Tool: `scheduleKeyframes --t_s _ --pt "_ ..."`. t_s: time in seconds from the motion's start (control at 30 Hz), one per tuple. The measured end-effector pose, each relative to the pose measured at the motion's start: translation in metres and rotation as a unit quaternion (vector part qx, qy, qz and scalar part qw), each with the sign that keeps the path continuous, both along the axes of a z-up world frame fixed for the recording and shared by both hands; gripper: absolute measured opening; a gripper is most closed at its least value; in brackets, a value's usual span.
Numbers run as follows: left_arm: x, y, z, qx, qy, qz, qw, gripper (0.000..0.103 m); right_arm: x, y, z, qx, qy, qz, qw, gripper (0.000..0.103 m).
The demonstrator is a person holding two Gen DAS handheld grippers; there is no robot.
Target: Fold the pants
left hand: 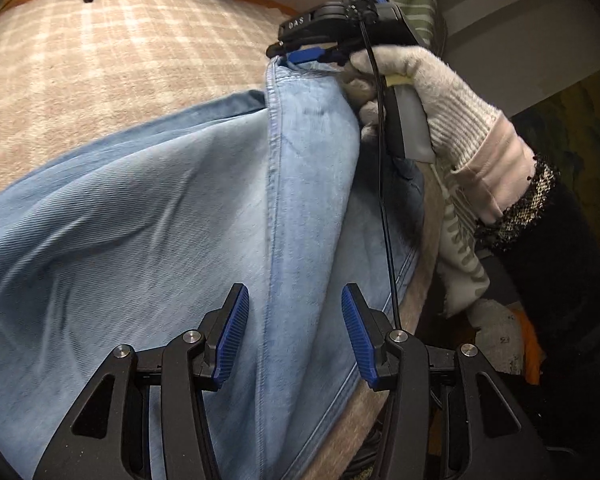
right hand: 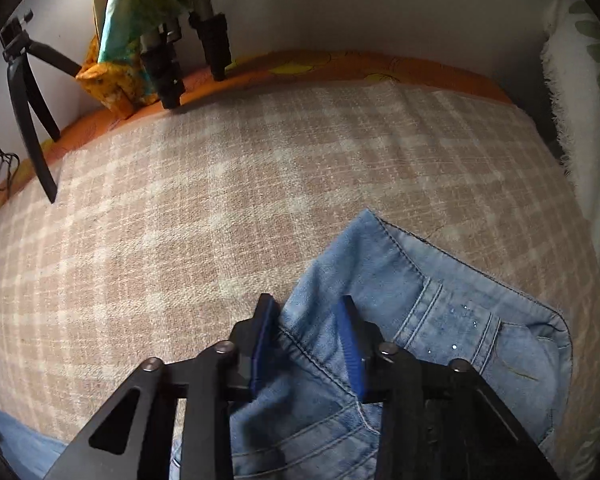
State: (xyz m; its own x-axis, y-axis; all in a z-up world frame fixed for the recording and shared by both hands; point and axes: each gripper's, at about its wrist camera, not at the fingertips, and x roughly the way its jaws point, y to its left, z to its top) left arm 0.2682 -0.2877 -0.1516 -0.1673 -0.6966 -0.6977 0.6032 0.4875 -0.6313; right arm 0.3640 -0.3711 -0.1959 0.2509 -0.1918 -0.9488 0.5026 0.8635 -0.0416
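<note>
Left tongs (left hand: 294,336) agape; right tongs (right hand: 310,344) pinch pants (right hand: 400,300) (waistband)

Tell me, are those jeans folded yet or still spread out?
Partly folded. The jeans lie across the checked blanket, with one edge lifted by the right gripper. The left gripper is open above the fabric.

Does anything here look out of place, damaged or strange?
Nothing looks damaged or spilled. The jeans lie rumpled on the checked blanket, half lifted: the right gripper pinches one edge, while the left gripper hangs open above them. That is normal in mid-fold.
</note>
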Motion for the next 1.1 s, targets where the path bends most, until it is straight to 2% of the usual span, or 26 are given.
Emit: scheduleKeyframes --t_s 0.1,0.17,0.3,0.47,0.6,0.7,0.87,1.0,1.1 --pt "-0.006 -0.005 0.002 -0.01 -0.02 -0.009 0.9997 0.038 -0.019 -0.011 0.006 0.025 -0.031 0.001 0.999 0.01" --pt "-0.009 -0.01 0.002 -0.009 -0.027 -0.012 0.9995 0.012 -0.032 -0.015 0.015 0.027 -0.046 -0.001 0.999 0.008" --pt "-0.019 -0.015 0.011 -0.015 -0.052 -0.017 0.9984 0.01 -0.067 -0.021 0.052 0.045 -0.107 -0.002 0.993 0.007" --pt "-0.039 -0.023 0.025 -0.011 -0.098 -0.033 0.9946 0.007 -0.126 -0.027 0.112 0.057 -0.185 -0.001 0.981 0.007" --pt "-0.051 -0.028 0.031 -0.011 -0.117 -0.042 0.9922 0.007 -0.174 -0.03 0.146 0.043 -0.223 0.0 0.974 0.007" --pt "-0.061 -0.033 0.031 -0.006 -0.129 -0.053 0.9903 0.006 -0.212 -0.034 0.158 0.04 -0.239 -0.01 0.97 0.007" --pt "-0.079 -0.038 0.028 0.005 -0.143 -0.076 0.9869 0.006 -0.27 -0.035 0.15 0.032 -0.255 -0.036 0.966 0.007" --pt "-0.083 -0.042 0.023 0.023 -0.151 -0.093 0.9839 0.006 -0.316 -0.045 0.117 0.059 -0.267 -0.072 0.959 0.007" --pt "-0.085 -0.045 0.018 0.031 -0.15 -0.099 0.9832 0.006 -0.34 -0.053 0.081 0.079 -0.249 -0.104 0.96 0.007"
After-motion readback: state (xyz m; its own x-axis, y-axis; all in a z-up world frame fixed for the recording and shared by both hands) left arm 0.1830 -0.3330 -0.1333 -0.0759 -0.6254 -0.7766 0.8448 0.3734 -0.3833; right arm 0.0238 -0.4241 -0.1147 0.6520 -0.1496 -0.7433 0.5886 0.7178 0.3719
